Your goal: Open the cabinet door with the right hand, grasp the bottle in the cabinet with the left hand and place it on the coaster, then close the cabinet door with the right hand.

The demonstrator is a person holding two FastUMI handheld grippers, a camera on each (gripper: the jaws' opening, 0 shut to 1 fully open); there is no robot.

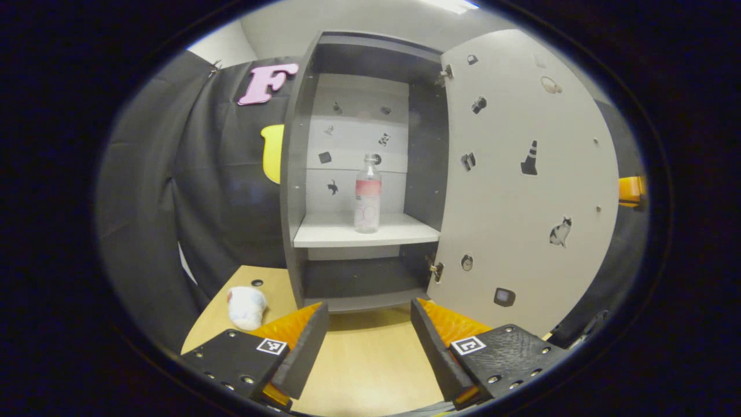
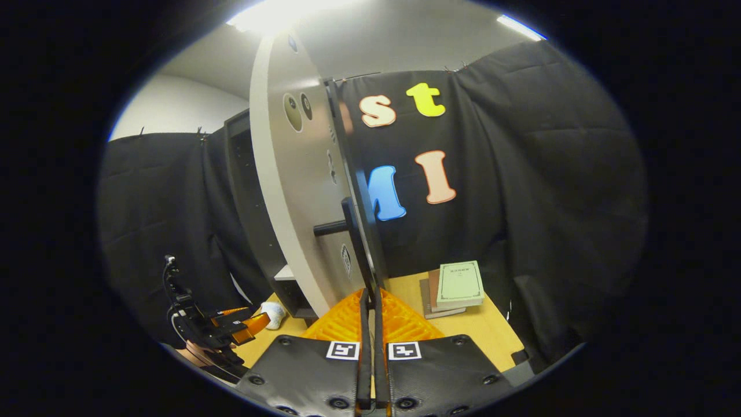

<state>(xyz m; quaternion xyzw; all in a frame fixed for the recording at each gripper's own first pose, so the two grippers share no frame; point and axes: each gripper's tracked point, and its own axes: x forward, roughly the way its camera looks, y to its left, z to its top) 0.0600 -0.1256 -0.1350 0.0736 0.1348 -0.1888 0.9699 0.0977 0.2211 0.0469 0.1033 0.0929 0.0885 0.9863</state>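
One bottle [image 1: 367,194] stands upright on the middle shelf [image 1: 336,234] of your cabinet [image 1: 298,174], whose door [image 1: 521,185] is swung fully open. Your left tongs [image 1: 369,341] sit spread wide above the worktop [image 1: 370,365], well short of it. Your right tongs [image 2: 368,301] are pinched together at the door's edge beneath the handle [image 2: 338,226]; a real grip there can't be told. Books [image 2: 454,286] lie beyond.

left gripper [image 1: 369,339]: fingers spread wide at bottom of frame, nothing between them | cabinet [image 1: 301,174]: centre, door [image 1: 521,191] swung open to the right | bottle [image 1: 367,194]: clear plastic, upright on middle shelf [image 1: 330,231], centre frame | table [image 1: 365,359]: light wood, bottom | white crumpled object [image 1: 246,307]: lower left, on the table
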